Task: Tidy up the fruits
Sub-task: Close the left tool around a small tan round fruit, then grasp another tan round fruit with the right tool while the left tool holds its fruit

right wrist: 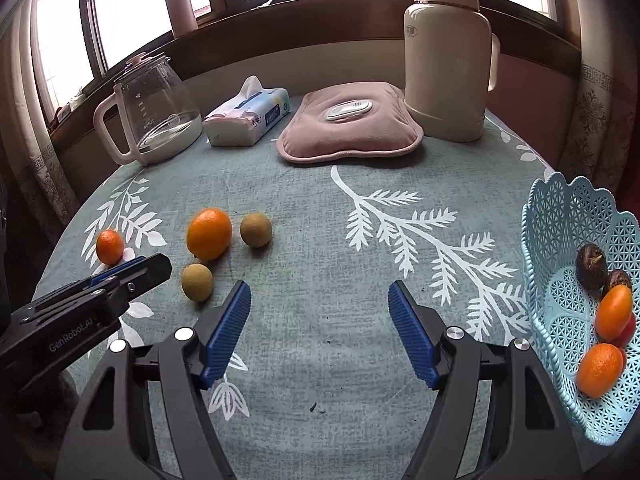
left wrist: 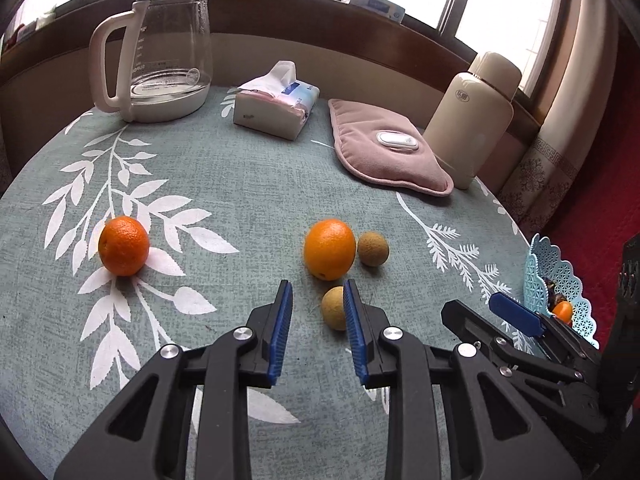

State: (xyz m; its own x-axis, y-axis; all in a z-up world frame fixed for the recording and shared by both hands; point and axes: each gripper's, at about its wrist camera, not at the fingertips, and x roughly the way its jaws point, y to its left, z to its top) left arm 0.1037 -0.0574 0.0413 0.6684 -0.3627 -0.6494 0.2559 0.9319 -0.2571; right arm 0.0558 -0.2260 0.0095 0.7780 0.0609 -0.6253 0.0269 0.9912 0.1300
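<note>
Two dark fruits (right wrist: 591, 261) show rightside only.

Blown-out windows (left wrist: 500, 4), soft daylight, fisheye-warped edges

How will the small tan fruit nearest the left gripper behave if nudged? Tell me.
The small tan fruit looks round, so it would probably roll on the flat tablecloth. Its matte skin suggests the left gripper should grip without much slip. It likely feels light, being smaller than the orange.
</note>
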